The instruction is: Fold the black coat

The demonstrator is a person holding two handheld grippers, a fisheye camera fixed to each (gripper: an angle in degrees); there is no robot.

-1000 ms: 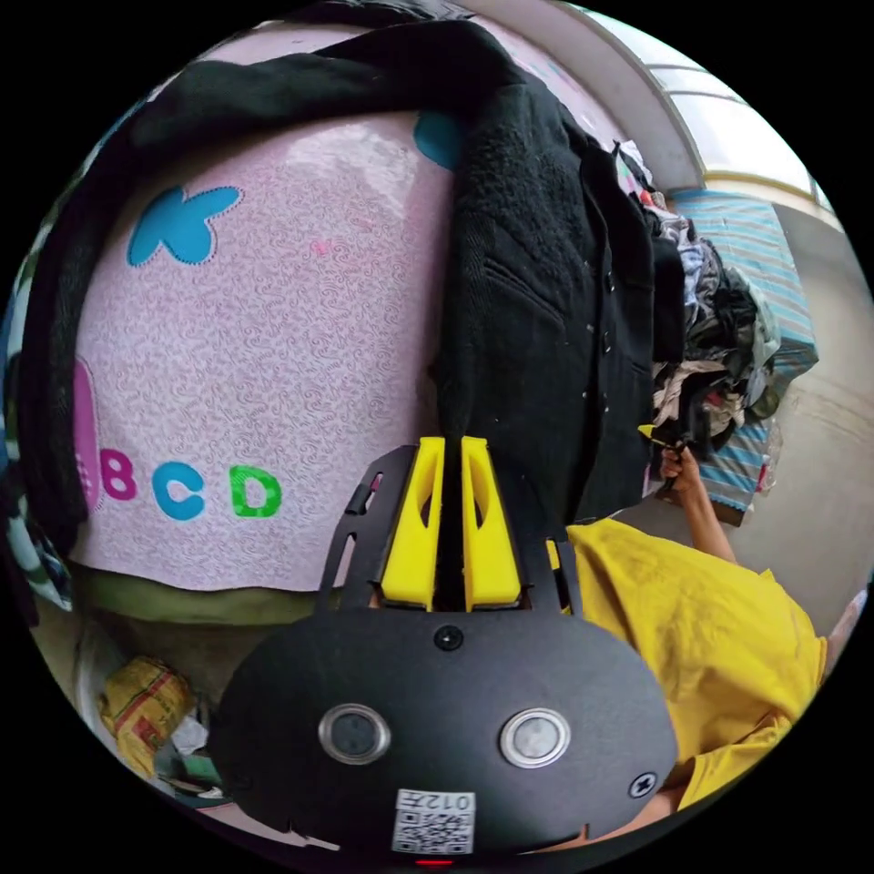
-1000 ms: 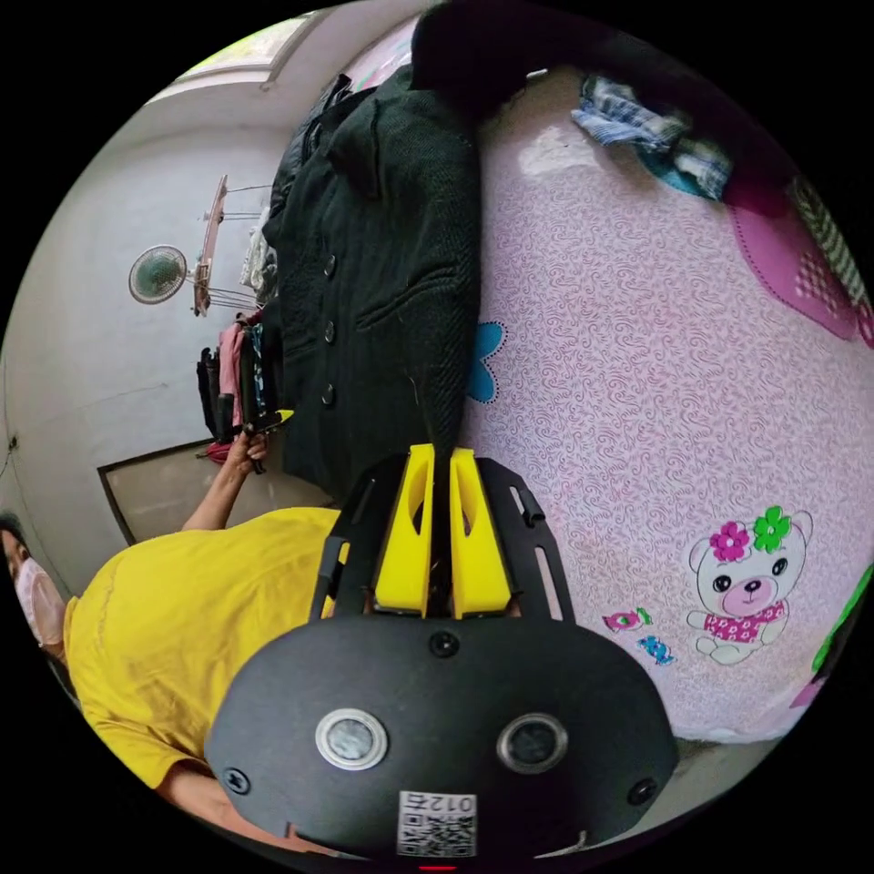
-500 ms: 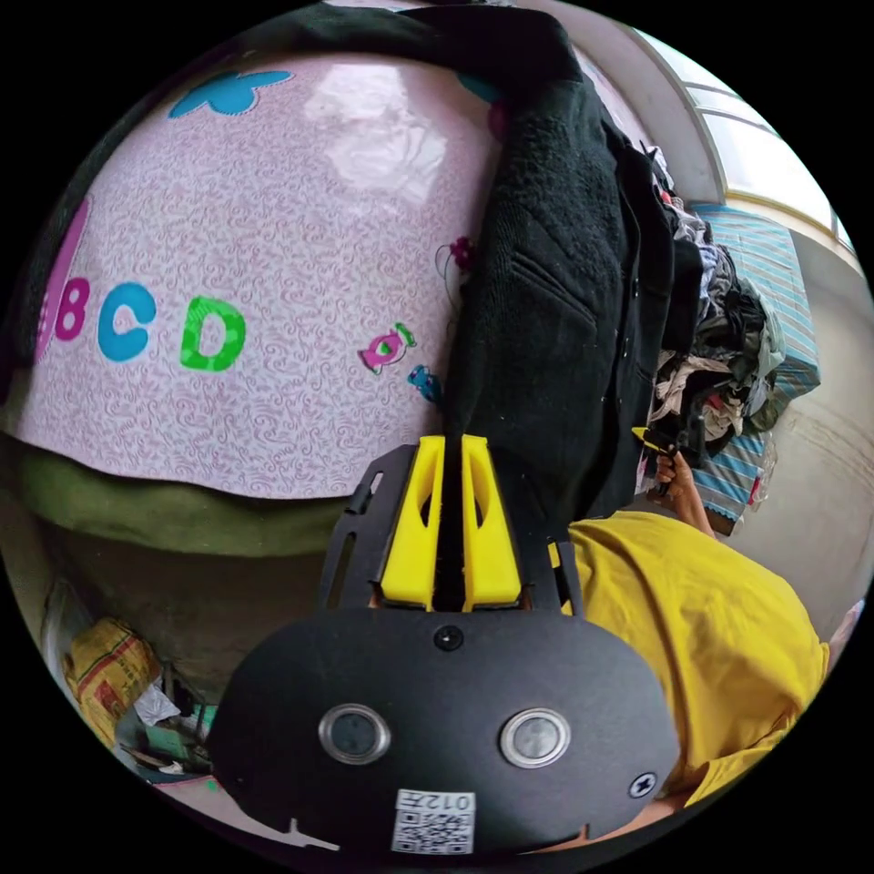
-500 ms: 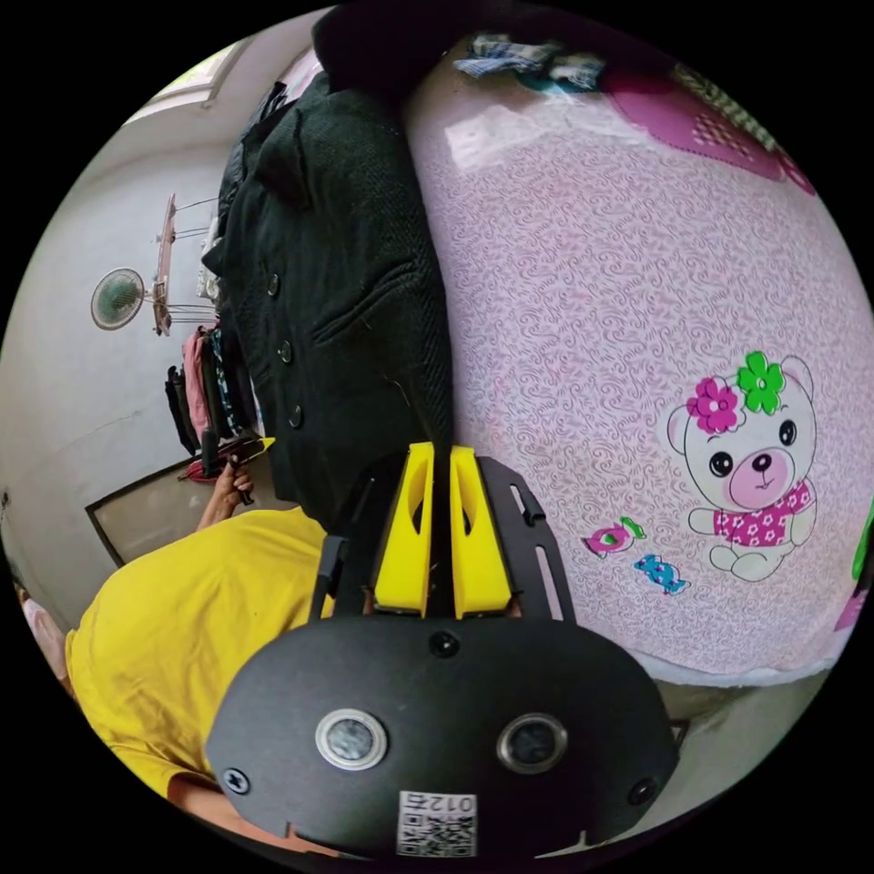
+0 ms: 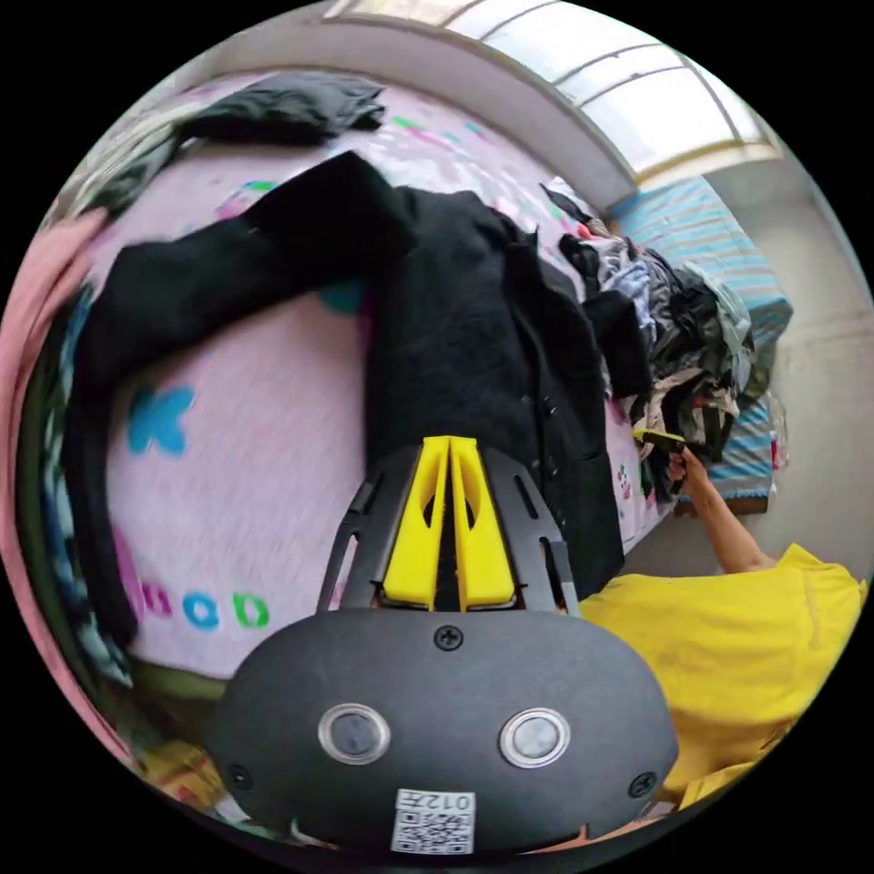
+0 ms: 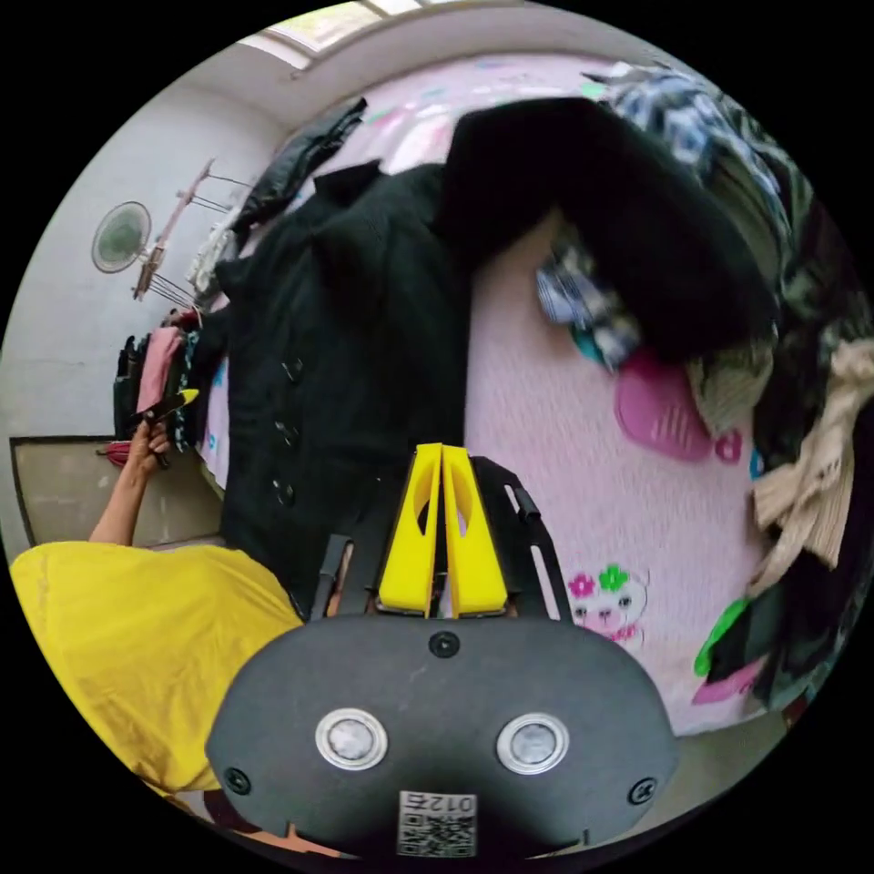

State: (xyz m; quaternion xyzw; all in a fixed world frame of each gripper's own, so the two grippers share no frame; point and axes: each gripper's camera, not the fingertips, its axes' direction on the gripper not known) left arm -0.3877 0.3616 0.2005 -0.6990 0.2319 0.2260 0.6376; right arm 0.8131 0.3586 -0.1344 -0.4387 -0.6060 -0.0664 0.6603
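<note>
The black coat (image 5: 473, 346) lies front-up on the pink printed bed sheet (image 5: 246, 473), buttons showing, one sleeve (image 5: 209, 264) thrown out to the side so the body sits flat for folding. The left claw (image 5: 449, 446) has its yellow jaws pressed together at the coat's lower edge; whether cloth is pinched between them I cannot tell. The right claw (image 6: 442, 452) is likewise closed narrow at the hem on the other side, grip unclear. Held at both bottom corners, the hem looks ready to be drawn taut. A heap of clothes (image 5: 692, 337) waits beyond.
</note>
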